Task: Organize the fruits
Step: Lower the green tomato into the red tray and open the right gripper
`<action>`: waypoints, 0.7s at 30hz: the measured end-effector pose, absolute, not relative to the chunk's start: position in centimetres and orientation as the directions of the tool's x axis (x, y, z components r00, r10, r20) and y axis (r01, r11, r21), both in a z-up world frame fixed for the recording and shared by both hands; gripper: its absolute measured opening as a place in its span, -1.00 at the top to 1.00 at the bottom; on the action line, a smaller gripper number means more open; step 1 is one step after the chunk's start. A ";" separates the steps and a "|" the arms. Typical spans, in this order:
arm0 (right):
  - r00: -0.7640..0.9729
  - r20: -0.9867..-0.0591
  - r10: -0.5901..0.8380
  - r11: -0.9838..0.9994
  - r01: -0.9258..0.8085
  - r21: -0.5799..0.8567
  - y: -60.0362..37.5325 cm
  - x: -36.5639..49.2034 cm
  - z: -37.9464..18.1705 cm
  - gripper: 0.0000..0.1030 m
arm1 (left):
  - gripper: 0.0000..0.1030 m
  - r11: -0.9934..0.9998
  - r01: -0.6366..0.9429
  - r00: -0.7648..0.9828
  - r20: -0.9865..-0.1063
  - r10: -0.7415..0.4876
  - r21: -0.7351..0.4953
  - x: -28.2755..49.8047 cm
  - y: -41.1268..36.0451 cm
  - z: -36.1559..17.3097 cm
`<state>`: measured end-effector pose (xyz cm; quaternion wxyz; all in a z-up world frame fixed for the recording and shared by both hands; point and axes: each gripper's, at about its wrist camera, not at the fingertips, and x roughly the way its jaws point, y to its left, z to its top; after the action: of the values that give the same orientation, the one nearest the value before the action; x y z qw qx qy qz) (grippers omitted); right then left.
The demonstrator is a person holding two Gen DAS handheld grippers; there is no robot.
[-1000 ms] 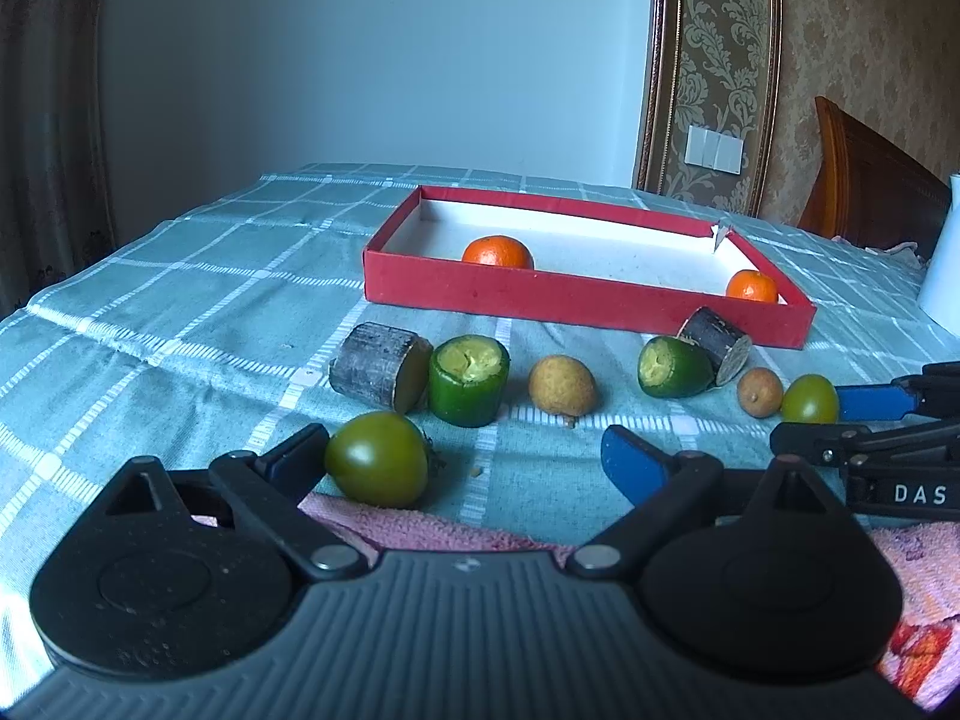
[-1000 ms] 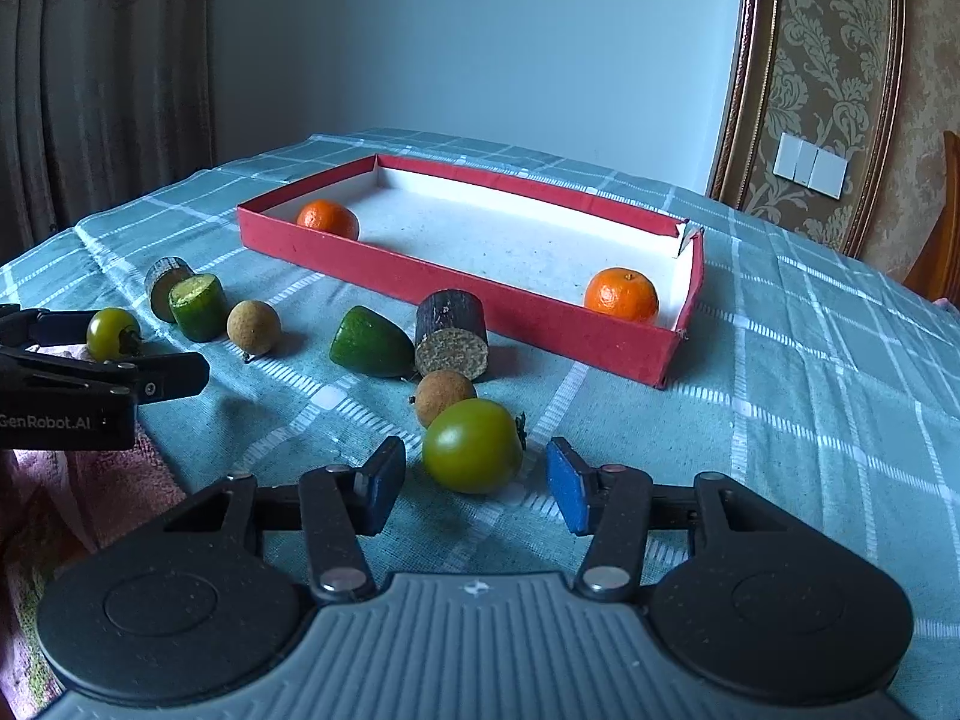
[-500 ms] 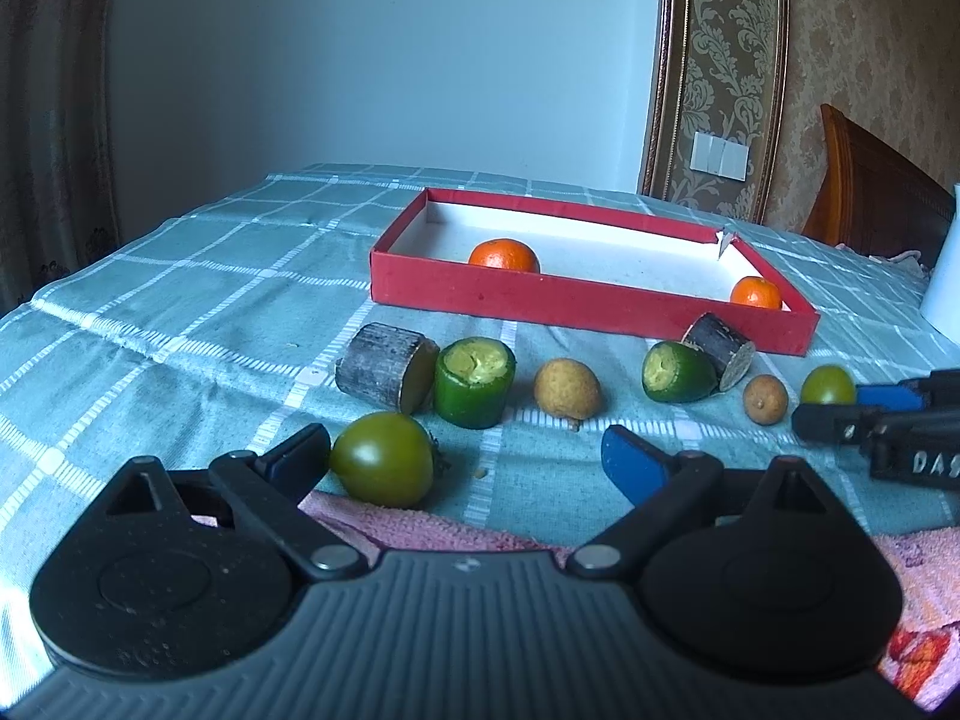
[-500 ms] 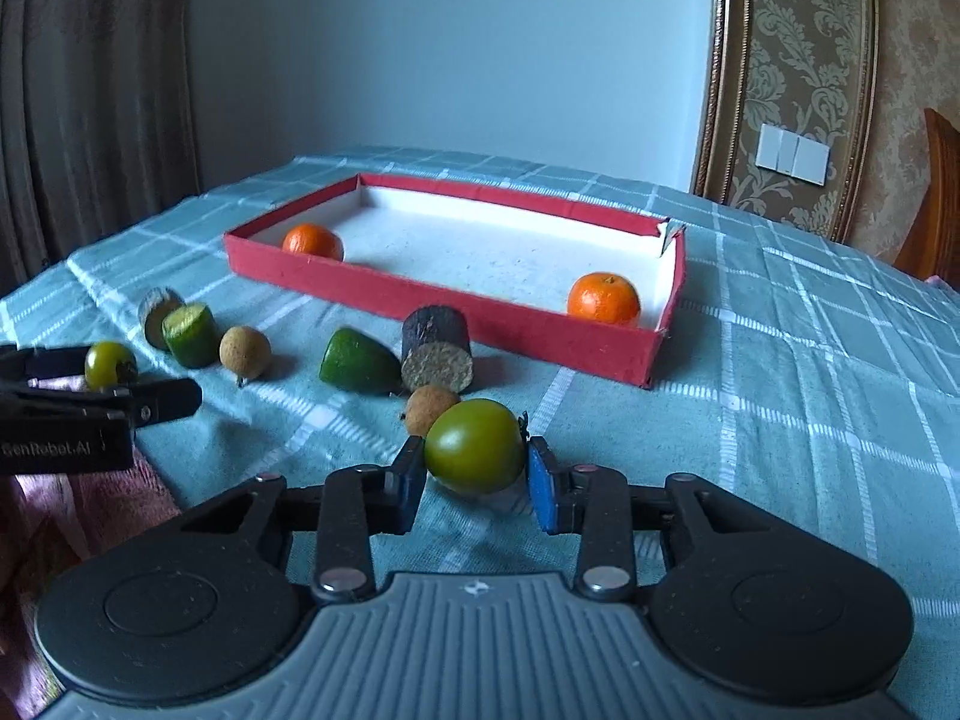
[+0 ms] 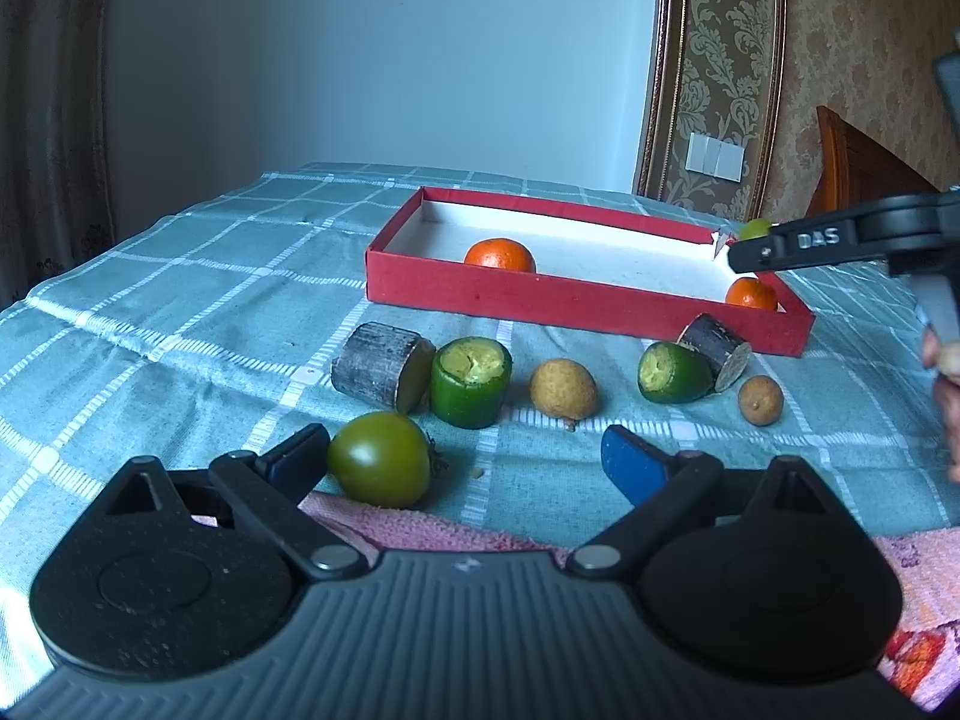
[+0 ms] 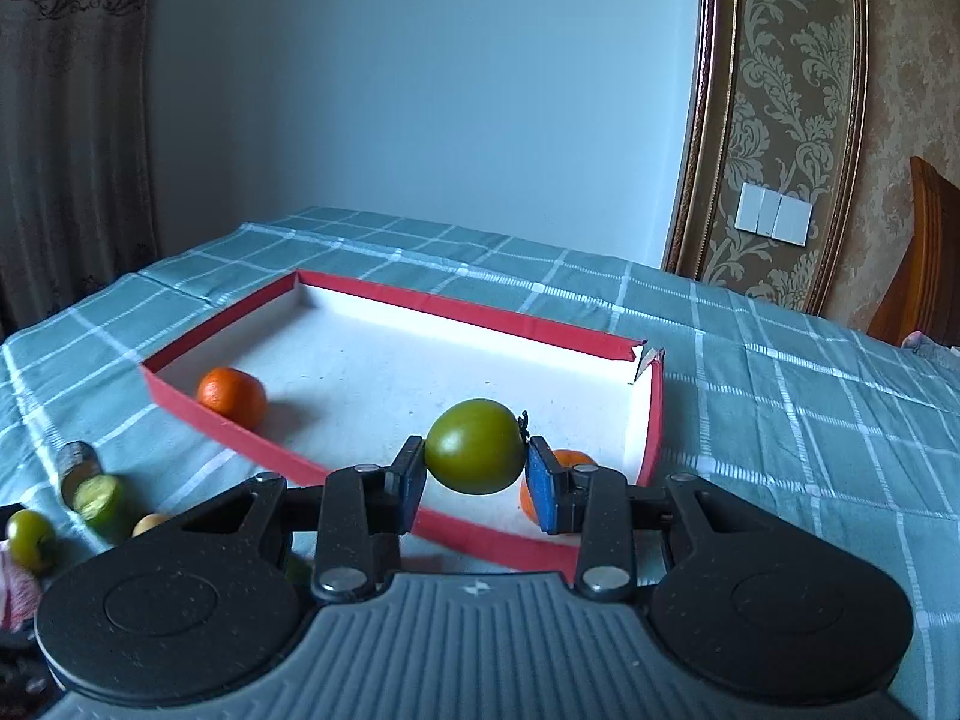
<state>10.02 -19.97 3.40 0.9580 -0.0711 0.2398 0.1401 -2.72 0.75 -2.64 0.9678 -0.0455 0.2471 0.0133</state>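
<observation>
Right wrist view, right gripper (image 6: 475, 474) clenching green tomato (image 6: 475, 447) – lifted off tablecloth, now over red tray (image 6: 651, 420)

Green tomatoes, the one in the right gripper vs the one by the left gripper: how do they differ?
The held green tomato is clamped between the pads of the right gripper and lifted over the red box. The loose green tomato lies on the tablecloth, outside the box. The left gripper is open, with that tomato beside one finger, not gripped. Both are round, olive-green, with a stem.
</observation>
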 end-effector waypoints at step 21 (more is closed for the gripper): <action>0.894 -0.411 0.180 0.978 -0.120 0.168 -26.6 2.2 1.1 -0.48 | -0.87 0.995 -0.047 0.880 -0.475 0.002 -0.083 -2.7 0.7 -2.6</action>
<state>2.21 -26.57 1.12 0.9706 0.0693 0.2173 0.0773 -2.73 0.73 -2.64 0.9684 -0.0460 0.2448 0.0124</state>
